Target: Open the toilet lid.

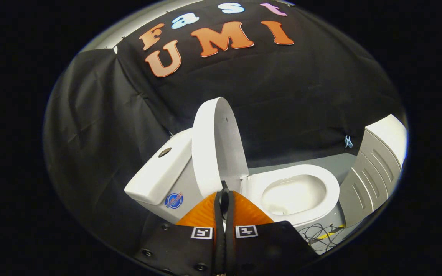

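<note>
The gripper [224, 191] has its fingers pressed together, pinching nothing. The toilet lid [215, 147] stands raised just beyond the fingertips at 12 o'clock, against the tank [159, 172]. The open bowl [294, 193] lies at 2 o'clock.

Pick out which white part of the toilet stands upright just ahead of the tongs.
The lid, raised on edge against the tank; the seat lies flat. The tongs are closed, holding nothing.
</note>
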Motion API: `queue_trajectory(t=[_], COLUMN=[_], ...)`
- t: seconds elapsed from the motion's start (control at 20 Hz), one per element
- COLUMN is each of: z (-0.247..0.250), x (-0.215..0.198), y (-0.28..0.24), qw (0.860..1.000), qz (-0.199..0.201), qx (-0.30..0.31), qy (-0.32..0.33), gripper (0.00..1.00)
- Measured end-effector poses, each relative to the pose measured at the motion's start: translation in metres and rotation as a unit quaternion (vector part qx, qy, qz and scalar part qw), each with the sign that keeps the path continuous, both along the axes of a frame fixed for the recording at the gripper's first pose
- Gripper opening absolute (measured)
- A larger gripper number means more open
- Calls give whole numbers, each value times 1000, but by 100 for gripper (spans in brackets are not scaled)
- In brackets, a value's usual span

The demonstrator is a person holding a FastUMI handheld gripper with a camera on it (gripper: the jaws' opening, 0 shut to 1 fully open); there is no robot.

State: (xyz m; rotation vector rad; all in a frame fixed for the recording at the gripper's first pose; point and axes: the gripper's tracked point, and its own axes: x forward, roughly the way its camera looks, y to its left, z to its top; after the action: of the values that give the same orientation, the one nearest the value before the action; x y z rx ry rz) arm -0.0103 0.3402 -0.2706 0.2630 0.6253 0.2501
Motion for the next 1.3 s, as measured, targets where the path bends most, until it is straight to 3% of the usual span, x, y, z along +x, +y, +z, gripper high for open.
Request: queue_trajectory(t=[0.75, 1.3], z=[-1, -2], x=[-6, -8], y=[74, 86], qw=[996, 991], qz=[53, 59], qx=[-55, -105], qy=[-36, -61], gripper=[8, 8])
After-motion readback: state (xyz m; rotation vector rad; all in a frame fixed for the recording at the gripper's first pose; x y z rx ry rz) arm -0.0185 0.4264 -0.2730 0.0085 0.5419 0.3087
